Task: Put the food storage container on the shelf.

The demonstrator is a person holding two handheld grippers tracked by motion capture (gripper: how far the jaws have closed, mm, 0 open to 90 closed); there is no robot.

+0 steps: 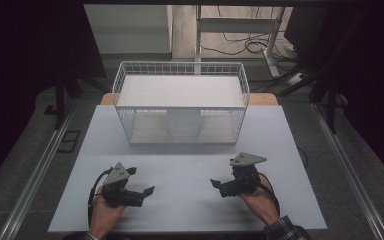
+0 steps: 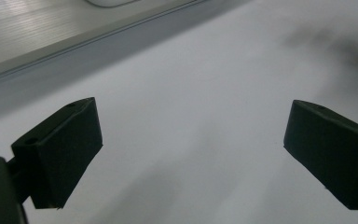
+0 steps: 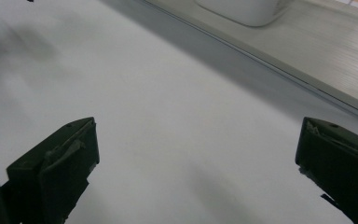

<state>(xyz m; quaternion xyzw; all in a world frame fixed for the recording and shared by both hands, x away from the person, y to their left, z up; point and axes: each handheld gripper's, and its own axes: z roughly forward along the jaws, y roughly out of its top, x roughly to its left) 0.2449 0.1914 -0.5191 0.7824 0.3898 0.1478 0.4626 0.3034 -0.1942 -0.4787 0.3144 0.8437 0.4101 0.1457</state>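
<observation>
Room: dim, with dark curtains at both sides and cables on the floor beyond the far edge of my desk (image 1: 190,200).
Desk: pale grey top, bare across its near half where my hands rest.
Basket: a white wire basket (image 1: 180,102) stands at the middle of the desk's far edge, a flat white board lying across its top.
Bowl: a white bowl-like thing (image 1: 183,125) sits inside the basket on its floor, near the front wall; I cannot tell its exact shape.
Left claw: my left claw (image 1: 150,191) hovers low near the desk's near-left corner, jaws wide apart, holding nothing, pointing toward the middle.
Right claw: my right claw (image 1: 215,184) sits near the near-right part, jaws spread wide, clamped on nothing, well apart from the basket.
</observation>
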